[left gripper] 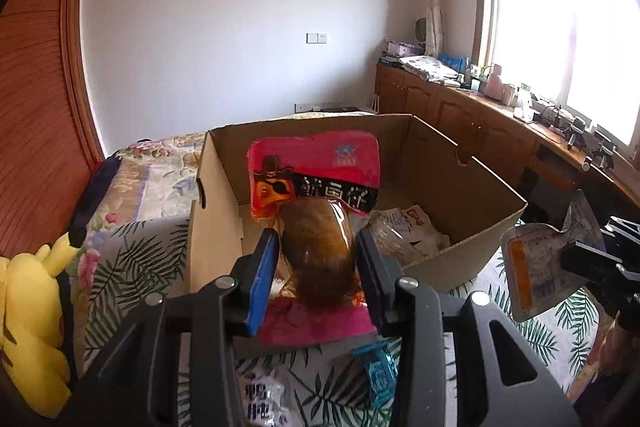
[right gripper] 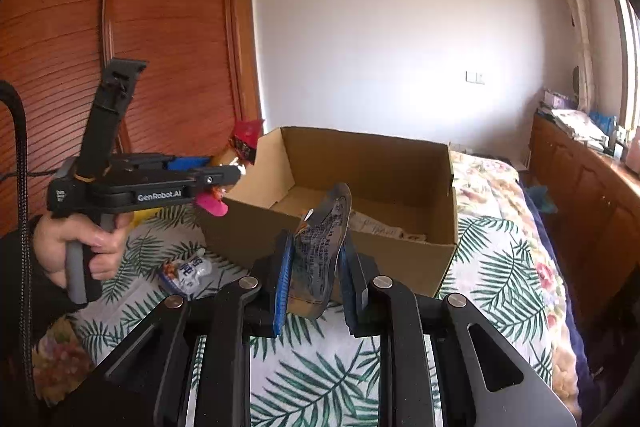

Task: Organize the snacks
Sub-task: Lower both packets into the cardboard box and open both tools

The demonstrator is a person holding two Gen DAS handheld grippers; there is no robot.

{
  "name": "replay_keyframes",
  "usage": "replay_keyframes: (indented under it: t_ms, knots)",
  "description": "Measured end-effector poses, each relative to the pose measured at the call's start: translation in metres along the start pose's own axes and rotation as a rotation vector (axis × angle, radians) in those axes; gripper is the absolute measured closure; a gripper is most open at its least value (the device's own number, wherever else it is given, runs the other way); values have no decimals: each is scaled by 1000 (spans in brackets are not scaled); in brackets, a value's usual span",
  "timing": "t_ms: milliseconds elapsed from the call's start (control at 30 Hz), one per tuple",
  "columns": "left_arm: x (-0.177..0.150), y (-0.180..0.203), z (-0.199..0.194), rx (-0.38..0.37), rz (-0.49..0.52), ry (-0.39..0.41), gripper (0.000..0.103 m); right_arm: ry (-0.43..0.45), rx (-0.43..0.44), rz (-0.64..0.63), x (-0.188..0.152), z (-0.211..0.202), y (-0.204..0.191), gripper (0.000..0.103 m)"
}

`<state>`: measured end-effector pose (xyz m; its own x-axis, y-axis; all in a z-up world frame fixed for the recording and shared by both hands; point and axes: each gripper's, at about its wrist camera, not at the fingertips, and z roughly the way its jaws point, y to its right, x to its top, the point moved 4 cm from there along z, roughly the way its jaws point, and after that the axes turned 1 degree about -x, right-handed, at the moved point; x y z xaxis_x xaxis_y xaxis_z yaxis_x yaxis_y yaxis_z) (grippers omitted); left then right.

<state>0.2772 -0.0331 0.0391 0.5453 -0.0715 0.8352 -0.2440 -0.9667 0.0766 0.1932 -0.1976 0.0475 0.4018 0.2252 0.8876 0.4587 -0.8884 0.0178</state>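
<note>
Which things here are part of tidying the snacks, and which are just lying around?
Part of the job:
- red snack pouch in the left claw
- grey snack packet in the right claw
- cardboard box
- loose white packet
- blue packet

Lying about:
- yellow plush toy

Daylight pours in from the window (left gripper: 568,27) and it's totally blown out, pure white glare. The white wall (left gripper: 224,27) is bright and even, the wardrobe (right gripper: 168,39) side darker. Heavy fisheye bend, black corners. Everything's a bit soft and grainy, and shadows on the bed (right gripper: 312,371) are faint.
</note>
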Motion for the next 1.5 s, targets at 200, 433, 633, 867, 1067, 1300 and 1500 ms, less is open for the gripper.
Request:
replay_keyframes:
  t_ms: [200,433,633,867,1067,1300,1500]
  knots:
    - [5,1,12,-5,18,-9,64,16,10,-4,12,12,3,84]
    - [13,-3,26,-6,20,-11,67,44,9,-38,36,30,0,85]
    - [18,-2,31,-8,30,-5,67,63,12,-56,58,47,-1,85]
    - [10,-8,34,0,28,-25,60,-9,0,-46,48,87,6,85]
    - [5,-9,34,15,36,-39,55,-72,-14,-17,31,107,11,85]
    - [0,-10,40,22,28,-55,51,-113,-26,-5,21,115,13,85]
    - [-4,-10,39,16,19,-55,50,-125,-32,16,20,116,18,80]
